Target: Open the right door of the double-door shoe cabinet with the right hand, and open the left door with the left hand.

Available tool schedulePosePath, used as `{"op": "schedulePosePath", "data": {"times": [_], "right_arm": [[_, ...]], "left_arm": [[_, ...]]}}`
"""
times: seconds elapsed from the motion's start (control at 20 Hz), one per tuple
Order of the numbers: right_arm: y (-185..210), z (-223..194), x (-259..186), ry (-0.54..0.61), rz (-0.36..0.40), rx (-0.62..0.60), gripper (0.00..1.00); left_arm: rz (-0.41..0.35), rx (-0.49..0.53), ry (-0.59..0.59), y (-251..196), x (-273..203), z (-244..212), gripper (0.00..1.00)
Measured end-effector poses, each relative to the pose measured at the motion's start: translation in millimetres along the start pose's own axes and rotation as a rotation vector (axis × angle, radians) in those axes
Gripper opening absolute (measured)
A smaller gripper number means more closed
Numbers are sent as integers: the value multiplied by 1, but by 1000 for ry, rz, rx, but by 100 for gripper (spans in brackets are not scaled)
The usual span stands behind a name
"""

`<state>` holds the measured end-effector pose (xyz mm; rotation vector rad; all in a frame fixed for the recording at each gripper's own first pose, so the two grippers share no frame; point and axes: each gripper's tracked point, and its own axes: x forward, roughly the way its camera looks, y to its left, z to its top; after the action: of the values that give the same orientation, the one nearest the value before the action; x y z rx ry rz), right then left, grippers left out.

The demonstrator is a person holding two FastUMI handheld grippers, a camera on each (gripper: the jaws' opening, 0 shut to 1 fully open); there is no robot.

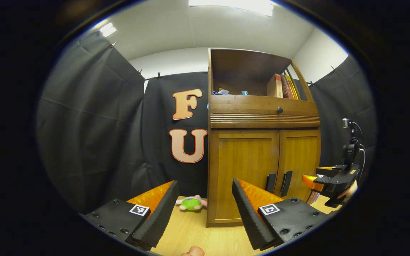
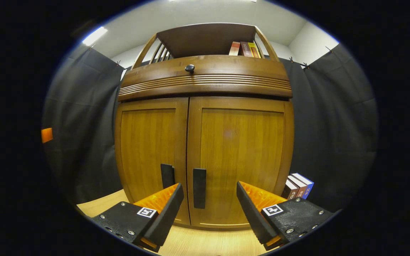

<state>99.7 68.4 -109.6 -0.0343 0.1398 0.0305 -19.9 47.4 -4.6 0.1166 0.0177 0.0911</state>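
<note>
From the left gripper view I see my left gripper (image 1: 205,209) with its two fingers spread wide and nothing between them, touching nothing. Past the fingers stands the shoe cabinet (image 1: 262,142) on a pale wooden table (image 1: 190,231), a little right of my line. Its left door (image 1: 242,170) and right door (image 1: 299,160) are both closed, their two dark handles side by side at the centre seam. A small green plush toy (image 1: 192,203) lies on the table just left of the cabinet's base. On the open shelf above the drawer front, some books (image 1: 283,86) stand upright at the right end.

At the right edge of this view the right gripper (image 1: 310,176) shows farther off, held in front of the right door and near its handle; I cannot tell from here whether it touches.

From the right gripper view, that gripper's fingers (image 2: 167,209) are also wide apart and hold nothing. The right door's handle (image 2: 199,187) sits in the gap between them, beyond the tips, not clamped; the left door's handle (image 2: 167,175) is just above the left fingertip. Both doors are flush and shut. A few more books (image 2: 297,186) stand on the table beside the cabinet's right side.
</note>
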Motion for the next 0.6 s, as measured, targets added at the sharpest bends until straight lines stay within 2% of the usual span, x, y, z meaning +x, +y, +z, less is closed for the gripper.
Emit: {"op": "schedulePosePath", "data": {"times": [0.25,0.3,0.35,0.4,0.45,0.5,0.55,0.6], "right_arm": [[4,-18,40,24,-18,-3,93],[6,-21,47,31,-17,4,100],[10,-23,55,36,-10,13,92],[13,-26,62,41,-4,21,93],[17,-29,68,48,6,27,100],[21,-32,72,54,15,30,92],[22,-35,77,57,10,34,90],[23,-36,82,58,11,39,77]], "left_arm": [[16,2,0,11,0,-1,96],[16,1,1,11,0,-2,96],[14,-1,-1,11,0,-2,96],[13,-3,-3,10,0,-1,96],[15,-4,-2,12,0,-2,96],[15,-7,-2,14,1,-4,96],[13,-9,-1,14,2,-4,96],[12,-12,0,14,0,-6,96]]}}
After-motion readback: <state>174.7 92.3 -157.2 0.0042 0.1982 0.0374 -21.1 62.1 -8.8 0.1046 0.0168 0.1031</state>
